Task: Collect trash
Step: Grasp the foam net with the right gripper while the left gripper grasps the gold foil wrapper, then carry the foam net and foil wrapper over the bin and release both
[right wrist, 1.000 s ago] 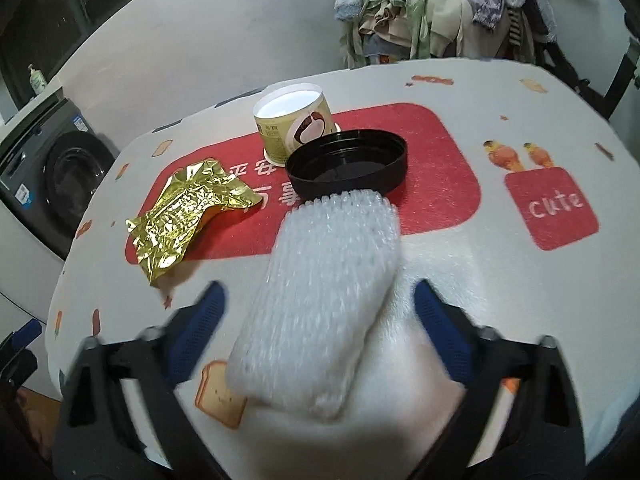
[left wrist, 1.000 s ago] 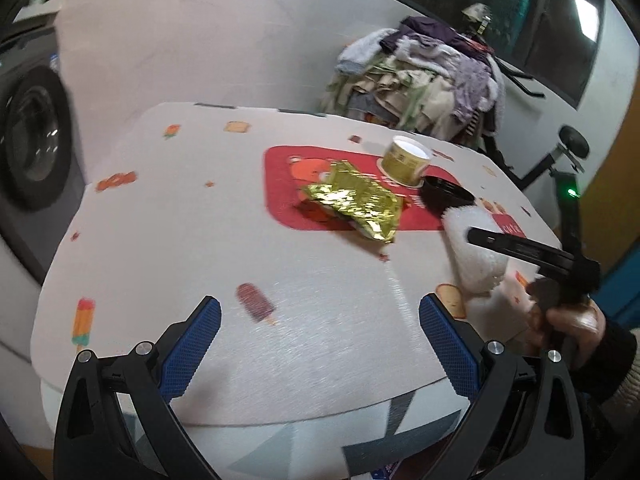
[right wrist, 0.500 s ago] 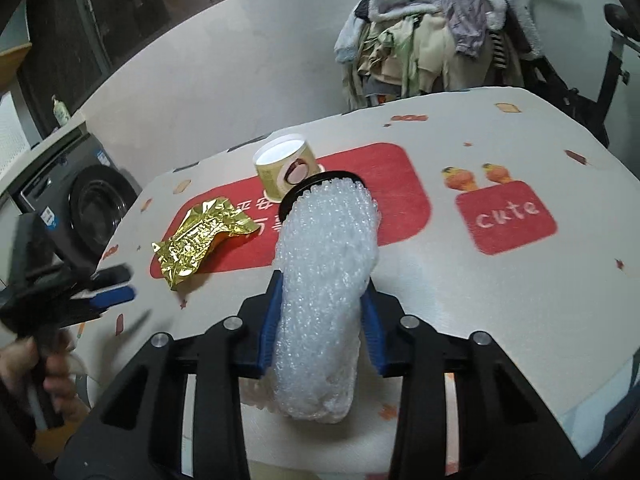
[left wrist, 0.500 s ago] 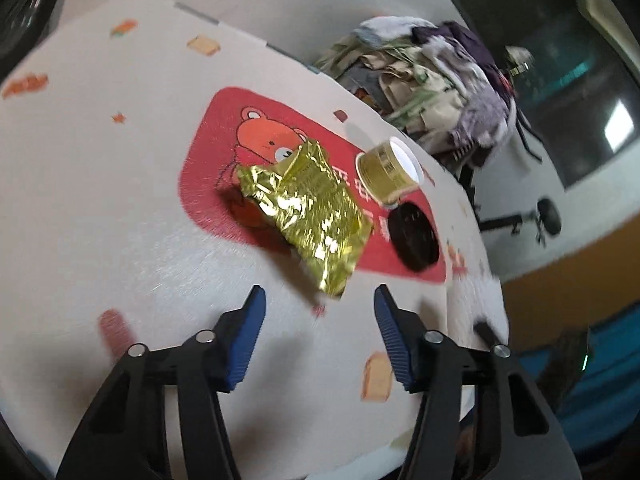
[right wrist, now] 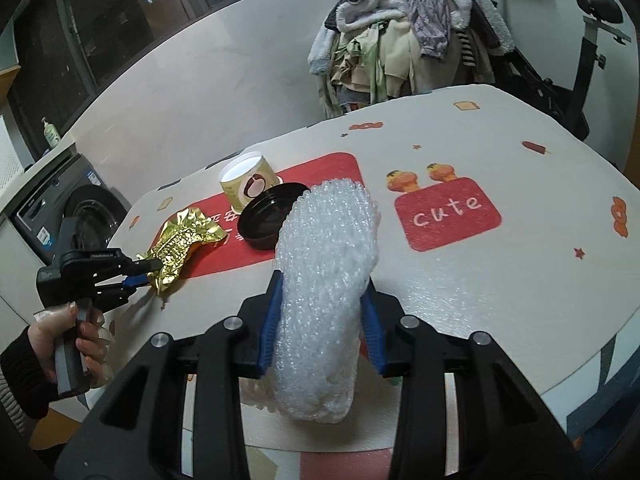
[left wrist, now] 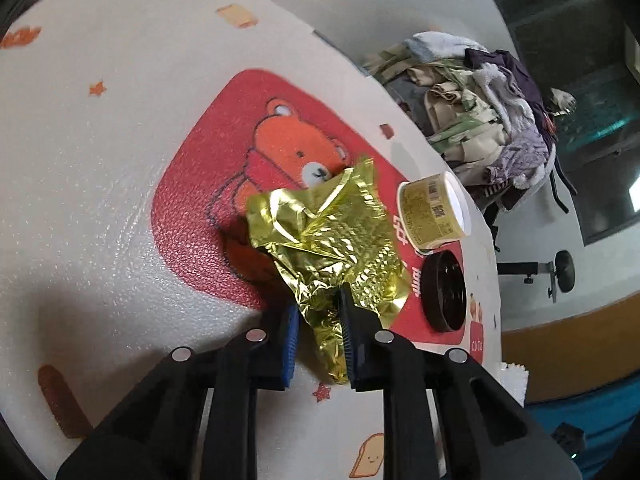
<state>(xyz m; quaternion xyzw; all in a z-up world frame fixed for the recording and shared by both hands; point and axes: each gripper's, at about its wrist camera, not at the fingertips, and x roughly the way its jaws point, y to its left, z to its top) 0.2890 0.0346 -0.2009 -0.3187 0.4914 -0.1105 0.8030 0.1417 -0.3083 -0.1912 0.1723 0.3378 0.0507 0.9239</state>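
A crumpled gold foil wrapper [left wrist: 332, 236] is seen at the centre of the left wrist view, lying on the red bear print of the white patterned surface [left wrist: 100, 160], with its lower corner caught between the blue pads of the left tool [left wrist: 318, 332]. The jaws of that tool have just been closing, and the foil is pinched between them. The wrapper is judged to be very light, thin and crinkly; it would slip or tear if pulled by a loose flap, so the hold on the bunched corner, where several folds are stacked, looks sound.

In the right wrist view a roll of clear bubble wrap [right wrist: 324, 280] fills the centre, clamped on both sides by the right tool [right wrist: 320, 332]. It is judged soft, springy and almost weightless, and it is squeezed in at its middle, which should keep it from sliding out.

In the lower left of the right wrist view the person's left hand [right wrist: 68, 336], in a dark sleeve, is wrapped round the handle of the left tool, which is aimed slantwise down at the wrapper's near edge.

A small yellow paper tub [right wrist: 248, 184] and a round black plastic lid [right wrist: 272, 216] are left on the red print, just beyond the wrapper.
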